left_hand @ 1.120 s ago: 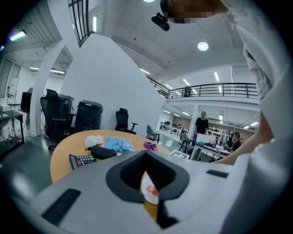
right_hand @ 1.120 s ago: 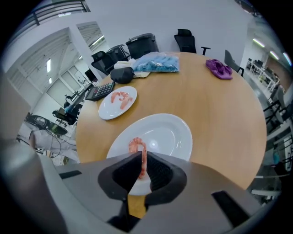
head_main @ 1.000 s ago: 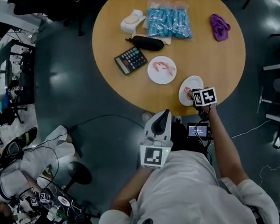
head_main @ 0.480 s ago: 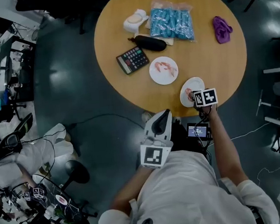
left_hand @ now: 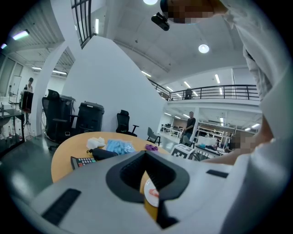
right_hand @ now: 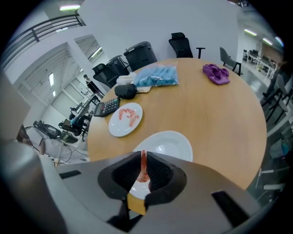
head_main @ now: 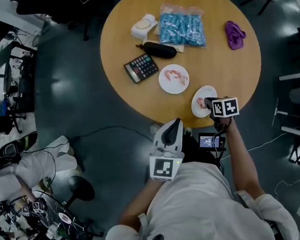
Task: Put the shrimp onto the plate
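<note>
Table: round tan wooden table point(head_main: 219, 68) point(right_hand: 215, 114); far edge cut off in head view, near edge hidden behind the gripper body in right gripper view.
Person: white-shirted person point(head_main: 200, 207), seen from above; lower body out of frame.
Bag: clear bag of blue packets point(head_main: 182, 28) point(right_hand: 158, 75), far side of table; print unreadable.
Left gripper: grey-white left gripper point(head_main: 174, 124) point(left_hand: 146, 157), held off the table over the dark floor, near the person's chest. Jaws together, nothing between them. Its body blocks most of the table in its own view.
Right gripper: black right gripper with marker cube point(head_main: 207, 104) point(right_hand: 143, 167), at the near table edge. Jaws nearly closed, clamped on one shrimp. Tips hidden under the cube in head view.
Far plate: round white plate point(head_main: 165, 86) point(right_hand: 116, 130), mid-table, holds pink shrimp pieces point(head_main: 175, 75) point(right_hand: 128, 114); count unclear.
Near plate: oval white plate point(head_main: 202, 111) point(right_hand: 171, 146), near table edge, partly covered by right gripper.
Calculator: black calculator point(head_main: 141, 68) point(right_hand: 106, 108), left of far plate.
Pouch: black oblong pouch point(head_main: 159, 49) point(right_hand: 126, 90), between calculator and bag.
Cloth: purple crumpled cloth point(head_main: 234, 32) point(right_hand: 216, 73), right side, apart from the rest.
Shrimp: small pink-red shrimp point(right_hand: 143, 171), upright between right jaws, over the near plate's near part; contact with the plate cannot be told.
</note>
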`<move>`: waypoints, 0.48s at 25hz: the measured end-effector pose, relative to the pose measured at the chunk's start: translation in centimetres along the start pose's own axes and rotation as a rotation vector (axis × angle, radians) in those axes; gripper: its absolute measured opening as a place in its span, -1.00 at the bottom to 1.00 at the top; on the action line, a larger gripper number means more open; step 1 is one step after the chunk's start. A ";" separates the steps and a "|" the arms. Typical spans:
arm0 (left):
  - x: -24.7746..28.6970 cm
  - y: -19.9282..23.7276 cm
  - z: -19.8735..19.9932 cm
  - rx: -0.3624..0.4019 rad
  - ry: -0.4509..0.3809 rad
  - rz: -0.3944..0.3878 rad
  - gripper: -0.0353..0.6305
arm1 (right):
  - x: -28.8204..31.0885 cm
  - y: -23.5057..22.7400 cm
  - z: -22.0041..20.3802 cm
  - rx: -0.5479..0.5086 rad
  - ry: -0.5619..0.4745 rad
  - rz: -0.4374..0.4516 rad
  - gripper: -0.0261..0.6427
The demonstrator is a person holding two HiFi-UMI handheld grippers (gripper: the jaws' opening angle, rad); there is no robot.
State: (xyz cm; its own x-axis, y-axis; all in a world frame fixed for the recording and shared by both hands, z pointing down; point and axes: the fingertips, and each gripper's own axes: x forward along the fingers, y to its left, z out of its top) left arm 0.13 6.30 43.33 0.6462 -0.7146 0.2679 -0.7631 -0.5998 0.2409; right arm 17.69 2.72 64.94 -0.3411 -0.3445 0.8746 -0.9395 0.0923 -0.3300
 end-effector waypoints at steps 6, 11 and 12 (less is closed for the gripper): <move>-0.2 1.5 0.6 -0.013 -0.006 0.017 -0.88 | 2.5 5.0 4.8 -0.051 -0.034 0.067 -0.78; -0.9 3.7 0.5 -0.018 0.006 0.052 -0.88 | 7.4 8.0 9.4 -0.103 -0.019 0.067 -0.78; -1.0 4.1 0.4 -0.013 0.009 0.061 -0.88 | 8.4 8.4 10.2 -0.116 -0.008 0.060 -0.78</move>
State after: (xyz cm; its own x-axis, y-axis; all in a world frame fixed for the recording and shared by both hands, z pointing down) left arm -3.71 4.41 43.65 0.5989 -0.7461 0.2909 -0.8007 -0.5508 0.2357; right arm 7.24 -8.88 65.88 -0.3971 -0.3424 0.8515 -0.9150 0.2205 -0.3380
